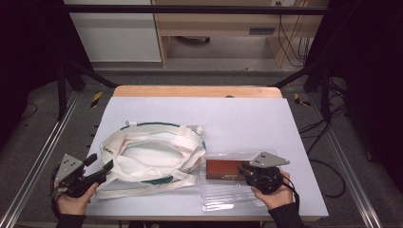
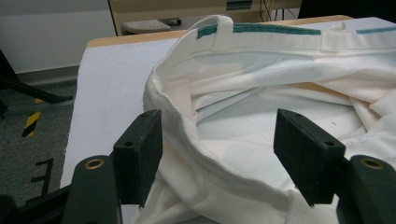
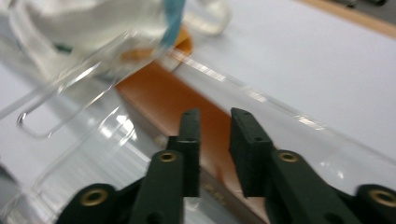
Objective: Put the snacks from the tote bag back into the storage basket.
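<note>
A white cloth tote bag (image 1: 152, 159) with green trim lies open on the table's left half. My left gripper (image 1: 102, 166) is at the bag's left edge. In the left gripper view it (image 2: 219, 154) stands wide open with the bag's rim (image 2: 187, 135) running between its jaws, which do not press it. A flat brown block (image 1: 223, 168) rests in a clear plastic case (image 1: 223, 194) at the front right. My right gripper (image 1: 244, 172) hovers at the block's right end. Its jaws (image 3: 215, 140) leave a narrow gap over the brown block (image 3: 163, 93), with nothing visibly held.
The pale table top (image 1: 247, 118) has free room behind the case and along the far side. A wooden edge (image 1: 197, 91) borders the far end. Black frame rails run down both sides, and cables lie on the floor at the right.
</note>
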Demonstrator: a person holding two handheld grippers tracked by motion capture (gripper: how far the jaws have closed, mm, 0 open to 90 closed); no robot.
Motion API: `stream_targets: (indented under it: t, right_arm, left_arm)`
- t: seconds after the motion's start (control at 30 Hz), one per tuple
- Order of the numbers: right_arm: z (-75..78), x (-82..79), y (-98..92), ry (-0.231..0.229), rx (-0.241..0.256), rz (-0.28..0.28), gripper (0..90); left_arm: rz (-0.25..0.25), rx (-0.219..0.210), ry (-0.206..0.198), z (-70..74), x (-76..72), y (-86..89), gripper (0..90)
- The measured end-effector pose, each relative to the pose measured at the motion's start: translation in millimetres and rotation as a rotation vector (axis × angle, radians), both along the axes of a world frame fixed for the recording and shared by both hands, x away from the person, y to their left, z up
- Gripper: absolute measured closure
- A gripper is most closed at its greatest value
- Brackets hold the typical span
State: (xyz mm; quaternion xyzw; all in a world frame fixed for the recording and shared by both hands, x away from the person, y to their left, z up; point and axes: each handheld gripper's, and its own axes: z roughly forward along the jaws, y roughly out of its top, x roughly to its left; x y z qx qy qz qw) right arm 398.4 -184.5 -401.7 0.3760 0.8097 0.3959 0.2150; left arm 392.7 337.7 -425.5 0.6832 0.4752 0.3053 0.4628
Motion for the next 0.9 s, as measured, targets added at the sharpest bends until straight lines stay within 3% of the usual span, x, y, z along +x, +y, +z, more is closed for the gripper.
stream_targets:
  t: [0.07,0.2,0.27,0.33,0.57,0.73,0.9]
  right_arm:
    - [3.8,-0.6,-9.2,-0.036,0.024,-0.04,67.3]
    - [0.5,3.6,-28.9,-0.011,-0.01,-0.121,67.6]
    - [-5.2,6.3,-36.8,-0.002,-0.029,-0.167,79.5]
    - [-8.3,6.8,-41.6,0.038,-0.025,-0.177,86.3]
    - [-18.9,3.6,-25.1,0.138,-0.081,-0.072,90.0]
    - [-23.1,9.2,-17.7,0.121,-0.128,-0.085,90.0]
    - [-24.2,9.9,-17.6,0.124,-0.116,-0.079,84.9]
  left_arm:
    - [-0.003,-0.001,-0.002,0.6,-0.4,-0.2,33.1]
    - [-0.004,0.004,0.002,0.0,0.0,-1.0,33.1]
    - [-0.004,0.004,0.001,0.1,-0.2,-0.9,33.1]
    - [-0.003,0.002,0.0,0.0,0.0,-0.5,33.2]
    - [-0.003,0.008,0.003,-0.5,0.3,-0.4,33.2]
    - [-0.003,0.006,0.006,-1.1,1.0,-0.5,33.2]
    - [-0.003,0.006,0.005,-0.7,0.8,-0.2,33.2]
